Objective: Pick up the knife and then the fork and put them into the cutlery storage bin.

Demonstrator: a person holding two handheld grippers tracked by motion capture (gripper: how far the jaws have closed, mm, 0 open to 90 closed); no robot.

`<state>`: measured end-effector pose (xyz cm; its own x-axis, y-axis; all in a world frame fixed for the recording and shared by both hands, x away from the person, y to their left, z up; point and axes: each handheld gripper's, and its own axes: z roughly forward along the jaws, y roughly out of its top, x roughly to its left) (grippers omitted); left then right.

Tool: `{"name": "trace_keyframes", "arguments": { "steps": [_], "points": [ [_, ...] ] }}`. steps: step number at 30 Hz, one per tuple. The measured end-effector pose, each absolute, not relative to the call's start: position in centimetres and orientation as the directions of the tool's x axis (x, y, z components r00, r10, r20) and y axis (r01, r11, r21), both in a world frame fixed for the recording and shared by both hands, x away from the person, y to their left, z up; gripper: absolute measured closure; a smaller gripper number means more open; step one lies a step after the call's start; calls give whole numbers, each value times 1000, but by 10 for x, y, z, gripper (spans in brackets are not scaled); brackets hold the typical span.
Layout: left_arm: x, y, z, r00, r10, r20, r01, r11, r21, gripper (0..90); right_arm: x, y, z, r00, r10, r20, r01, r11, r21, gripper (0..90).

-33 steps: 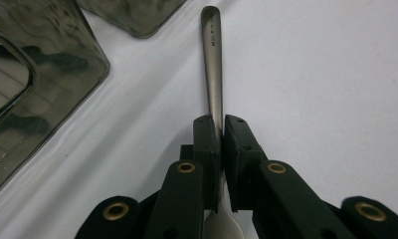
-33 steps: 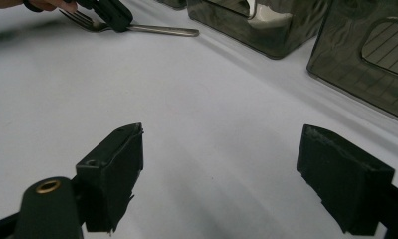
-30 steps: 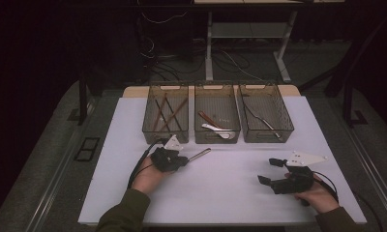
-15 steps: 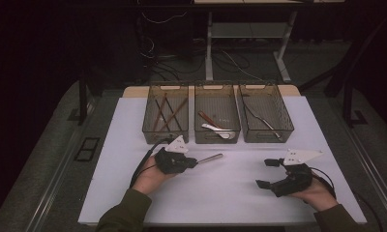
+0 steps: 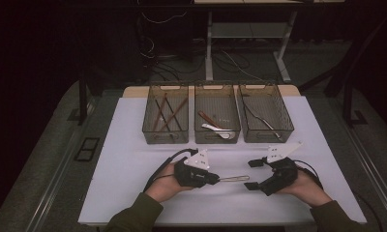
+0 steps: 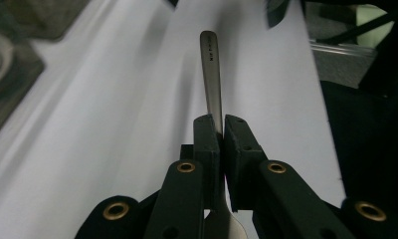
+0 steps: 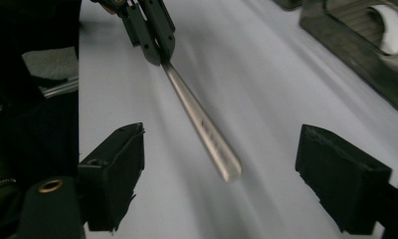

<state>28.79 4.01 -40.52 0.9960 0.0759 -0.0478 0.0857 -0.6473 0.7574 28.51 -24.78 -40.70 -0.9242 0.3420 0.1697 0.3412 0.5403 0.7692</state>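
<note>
Only writing I can spot is a tiny stamp near the end of the utensil handle (image 6: 210, 55), way too small and blurry to read.

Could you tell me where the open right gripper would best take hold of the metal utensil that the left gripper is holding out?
Probably the free handle end: the left gripper clamps the utensil nearer its head, and the flat handle points between the right gripper's open jaws. Come straight along it and close on its flat faces.

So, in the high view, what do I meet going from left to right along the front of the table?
Left hand → left gripper → metal utensil handle → right gripper → right hand.
</note>
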Motion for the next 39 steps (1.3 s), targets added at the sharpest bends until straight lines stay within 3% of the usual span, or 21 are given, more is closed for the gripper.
{"name": "trace_keyframes", "arguments": {
  "steps": [2,10,18,26,27,29,39],
  "points": [
    [285,36,-405,997,58,-46,73,-650,756,846,287,-241,-408,-932,312,186,337,553,761,240],
    [282,33,-404,998,38,-45,58,-644,763,845,296,-220,-418,-953,177,245,301,644,703,458],
    [281,32,-404,999,26,-44,51,-646,761,845,298,-218,-423,-951,151,270,300,663,685,667],
    [281,31,-406,999,-4,-51,36,-654,756,843,293,-215,-422,-952,94,290,274,680,680,787],
    [281,30,-406,999,6,-38,33,-656,754,843,293,-214,-422,-954,85,289,266,688,675,856],
    [282,30,-408,999,6,-47,39,-660,750,848,292,-213,-423,-956,86,280,259,696,670,860],
    [290,45,-408,991,111,-77,129,-605,786,585,296,-220,-422,-965,158,207,257,715,650,860]
  ]
}}
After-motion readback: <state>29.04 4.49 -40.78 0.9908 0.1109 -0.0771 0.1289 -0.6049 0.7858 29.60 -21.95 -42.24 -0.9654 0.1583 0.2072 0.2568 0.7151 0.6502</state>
